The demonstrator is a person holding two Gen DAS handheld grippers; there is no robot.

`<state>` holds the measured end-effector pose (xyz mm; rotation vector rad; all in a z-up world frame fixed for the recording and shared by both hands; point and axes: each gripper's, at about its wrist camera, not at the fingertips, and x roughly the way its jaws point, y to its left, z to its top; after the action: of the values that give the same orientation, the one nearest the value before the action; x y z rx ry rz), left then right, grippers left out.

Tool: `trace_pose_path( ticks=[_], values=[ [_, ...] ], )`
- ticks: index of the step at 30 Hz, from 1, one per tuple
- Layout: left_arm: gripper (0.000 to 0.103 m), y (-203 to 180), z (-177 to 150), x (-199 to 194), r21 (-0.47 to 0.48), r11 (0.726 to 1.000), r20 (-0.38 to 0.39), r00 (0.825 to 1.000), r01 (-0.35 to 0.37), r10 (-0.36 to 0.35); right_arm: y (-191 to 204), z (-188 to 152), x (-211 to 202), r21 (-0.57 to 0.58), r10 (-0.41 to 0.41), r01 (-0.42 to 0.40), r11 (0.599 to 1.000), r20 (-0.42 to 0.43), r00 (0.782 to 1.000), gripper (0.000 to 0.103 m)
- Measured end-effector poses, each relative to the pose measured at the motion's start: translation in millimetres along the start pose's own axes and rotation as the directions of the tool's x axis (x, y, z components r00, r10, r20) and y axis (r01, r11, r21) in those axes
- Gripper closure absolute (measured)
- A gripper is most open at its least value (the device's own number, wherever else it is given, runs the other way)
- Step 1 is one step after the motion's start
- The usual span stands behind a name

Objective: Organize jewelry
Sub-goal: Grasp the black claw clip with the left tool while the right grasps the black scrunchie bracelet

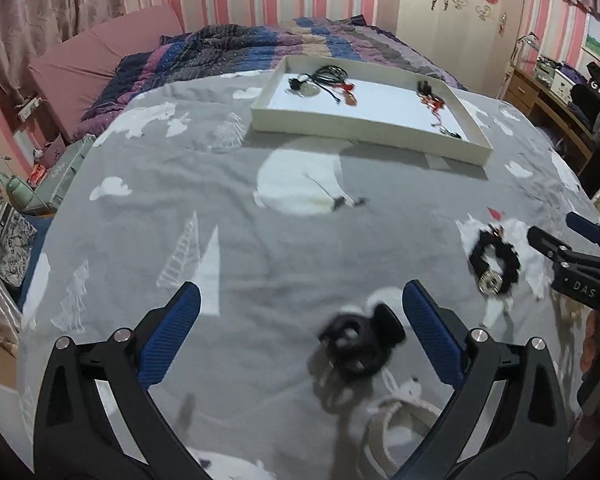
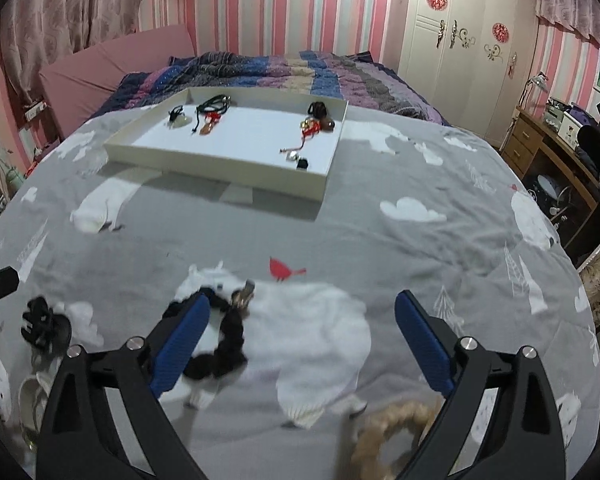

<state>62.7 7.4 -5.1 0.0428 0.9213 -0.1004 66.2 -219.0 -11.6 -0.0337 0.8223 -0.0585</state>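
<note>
1. The bed (image 1: 228, 240), spread with a grey cover printed with white bears, carried every item; a broad bare band of cover lay open between the tray and the near edge.
2. The white tray (image 2: 216, 162), shallow and rectangular, sat toward the far end of the bed, just short of the striped quilt (image 2: 300, 68). Its middle floor was bare.
3. Inside the tray, dark cords with pendants (image 2: 210, 114) lay at its far left corner and red-and-brown beaded pieces (image 2: 314, 124) along its right wall; the exact count of pieces could not be told.
4. The left gripper (image 1: 300, 328) hung over the near part of the bed with its blue-padded tongs spread wide apart, holding nothing.
5. One black hair claw (image 1: 360, 344), blurred, lay on the cover between the left tongs, nearer the right-hand pad and touching neither.
6. One black ruffled scrunchie (image 1: 494, 258) with a metallic ornament lay to the right of the claw, well apart from it.
7. The right gripper (image 2: 302, 332) was likewise spread wide and empty; the scrunchie lay at its left finger (image 2: 180, 344), partly hidden behind it, so contact could not be told.
8. One tan braided ring (image 2: 384, 436) lay at the near edge, low between the right tongs.
9. One white band (image 1: 396, 420) lay near the claw, toward the near edge.
</note>
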Motion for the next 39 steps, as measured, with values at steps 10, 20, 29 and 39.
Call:
trace_pose_path(
  ticks=[10,20,29,39],
  values=[
    [0.003,-12,-23,5,0.005,0.999,-0.039,0.998,0.042,-0.042,-3,-16,-7,-0.001,-0.026,0.026,1.0,-0.024,0.999,0.009],
    [0.003,-19,-23,12,0.015,0.998,-0.068,0.996,0.064,-0.063,1,-15,0,-0.016,-0.009,0.008,1.0,-0.056,0.998,0.01],
    [0.015,-27,-21,23,0.044,0.996,-0.097,0.993,0.075,-0.071,11,-9,19,-0.026,0.029,-0.032,0.999,-0.12,0.992,0.034],
    [0.039,-27,-24,39,0.036,0.995,-0.16,0.983,0.098,-0.091,20,-7,31,-0.04,0.039,-0.046,0.998,-0.148,0.988,0.055]
  ],
)
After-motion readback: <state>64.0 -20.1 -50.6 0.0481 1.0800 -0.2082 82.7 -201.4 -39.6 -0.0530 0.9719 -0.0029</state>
